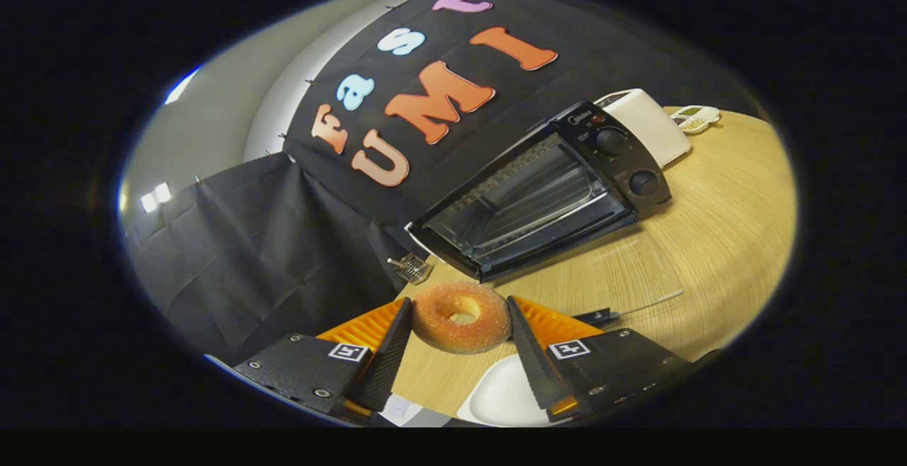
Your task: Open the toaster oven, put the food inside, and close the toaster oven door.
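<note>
Sugar-coated donut (461,316) sits between the two fingers of the gripper (459,342), and both pads seem to touch its sides, so I judge the fingers are clenched on it and it is carried, tilted, above the wood table (708,239). Just below it, near the fingers, is a white plate (499,399), prob. where the food was lying. Oven (549,190) stands further away, beyond the fingers and a bit to the right, w/ its back near the black cloth wall. Its door looks already opened: the glass panel (602,275) seems to lie flat on the table in front of the cavity, w/ the handle (599,316) at the near edge, and the rack inside is visible. I am not fully sure because of the glass reflection. So, as I judge: step 1 (open) is done, the food is picked, approx. half of the task. What is left: bring the donut into the cavity, release it on the rack, pull back, then lift the door and close it. Other things: a white appliance (655,126) and a small dish (698,117) far right behind the oven, a small wire object (411,266) at its left.
</note>
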A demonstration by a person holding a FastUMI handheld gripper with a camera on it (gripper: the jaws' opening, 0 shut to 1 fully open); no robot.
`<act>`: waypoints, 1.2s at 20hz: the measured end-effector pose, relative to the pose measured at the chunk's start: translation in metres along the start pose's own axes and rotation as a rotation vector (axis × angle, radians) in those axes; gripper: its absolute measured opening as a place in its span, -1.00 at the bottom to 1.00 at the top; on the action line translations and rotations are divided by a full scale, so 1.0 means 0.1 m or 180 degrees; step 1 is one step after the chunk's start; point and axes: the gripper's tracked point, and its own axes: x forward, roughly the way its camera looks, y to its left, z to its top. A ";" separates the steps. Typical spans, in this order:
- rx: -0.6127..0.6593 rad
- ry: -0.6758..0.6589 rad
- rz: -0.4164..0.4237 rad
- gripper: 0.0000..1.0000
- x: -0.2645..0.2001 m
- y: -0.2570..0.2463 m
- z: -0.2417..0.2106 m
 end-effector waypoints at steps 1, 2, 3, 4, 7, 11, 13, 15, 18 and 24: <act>0.0049 -0.0030 -0.0007 0.54 0.09 0.00 0.09; 0.0102 -0.0066 -0.0011 0.55 0.14 0.00 0.16; 0.0182 -0.0090 -0.0037 0.54 0.22 -0.02 0.22; 0.0257 -0.0098 -0.0049 0.54 0.30 -0.03 0.27; 0.0467 -0.0162 -0.0098 0.54 0.52 -0.12 0.46; 0.0493 -0.0246 -0.0260 0.54 0.80 -0.28 0.68; 0.0410 -0.0267 -0.0342 0.54 0.91 -0.32 0.76; 0.0309 -0.0302 -0.0422 0.54 1.01 -0.36 0.85; 0.0301 -0.0337 -0.0541 0.54 1.15 -0.54 0.91; 0.0289 -0.0311 -0.0655 0.54 1.41 -0.71 0.95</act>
